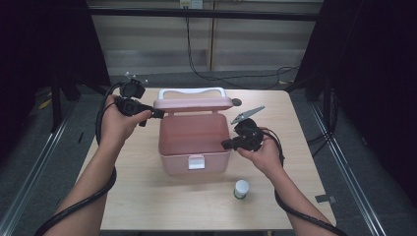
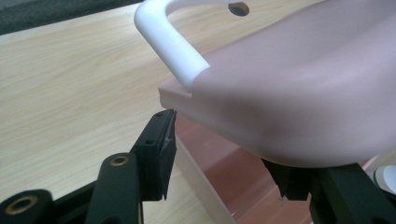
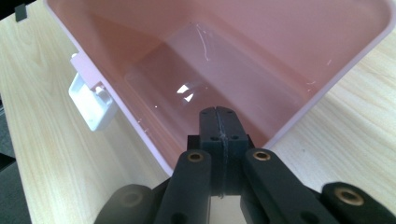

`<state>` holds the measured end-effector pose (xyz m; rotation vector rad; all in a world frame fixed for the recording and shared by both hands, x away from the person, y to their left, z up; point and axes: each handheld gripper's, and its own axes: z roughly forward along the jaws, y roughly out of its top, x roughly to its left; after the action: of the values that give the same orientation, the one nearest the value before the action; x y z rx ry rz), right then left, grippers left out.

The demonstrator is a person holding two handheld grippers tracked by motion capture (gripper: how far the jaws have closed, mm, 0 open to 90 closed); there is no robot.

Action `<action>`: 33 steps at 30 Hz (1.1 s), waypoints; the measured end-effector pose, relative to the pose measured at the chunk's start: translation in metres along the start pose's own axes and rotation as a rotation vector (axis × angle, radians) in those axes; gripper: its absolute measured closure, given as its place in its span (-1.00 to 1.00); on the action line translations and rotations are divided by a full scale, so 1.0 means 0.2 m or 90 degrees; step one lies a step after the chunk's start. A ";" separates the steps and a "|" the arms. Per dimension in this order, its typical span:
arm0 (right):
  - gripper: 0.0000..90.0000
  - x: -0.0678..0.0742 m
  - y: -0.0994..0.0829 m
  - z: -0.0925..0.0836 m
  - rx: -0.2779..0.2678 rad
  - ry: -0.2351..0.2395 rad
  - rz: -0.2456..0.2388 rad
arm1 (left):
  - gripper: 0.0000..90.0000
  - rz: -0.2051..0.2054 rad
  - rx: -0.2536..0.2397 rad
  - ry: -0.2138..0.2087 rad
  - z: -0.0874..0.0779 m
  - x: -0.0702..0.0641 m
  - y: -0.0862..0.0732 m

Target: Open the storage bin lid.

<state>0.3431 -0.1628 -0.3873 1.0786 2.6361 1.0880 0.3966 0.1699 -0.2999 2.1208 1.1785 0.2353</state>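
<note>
Pink box: we see the pink box (image 1: 194, 147) at mid-table, its lid (image 1: 193, 104) raised and leaning back, white latch (image 1: 196, 162) facing us.
Long axis: it runs left to right across the table, and the white handle (image 1: 192, 91) on the lid runs the same way (the open mouth faces up).
Edges: the wooden table (image 1: 147, 196) has bare board in front of the box and to its left; the near edge lies well apart from it.
Nearby: a small white-capped jar (image 1: 241, 189) stands near the front right corner of the box, apart from it.
Left hand: our left gripper (image 1: 158, 114) comes in level from the left, held up at lid height.
Left claw: in the left gripper view its jaws straddle the lid's corner; whether the pads press on it we cannot tell.
Right hand: our right gripper (image 1: 224, 144) angles in from the right, just over the box's right rim.
Right claw: in the right gripper view the jaws (image 3: 218, 122) are closed pad to pad with nothing between them, pointing down into the box's bare interior.
</note>
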 end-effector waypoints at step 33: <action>0.99 0.02 -0.01 0.02 0.007 0.004 -0.003 | 0.66 -0.012 -0.006 0.063 0.01 0.00 0.13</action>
<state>0.3412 -0.1593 -0.3907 1.0730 2.6514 1.0792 0.4156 0.1602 -0.2834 2.1102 1.2511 0.3404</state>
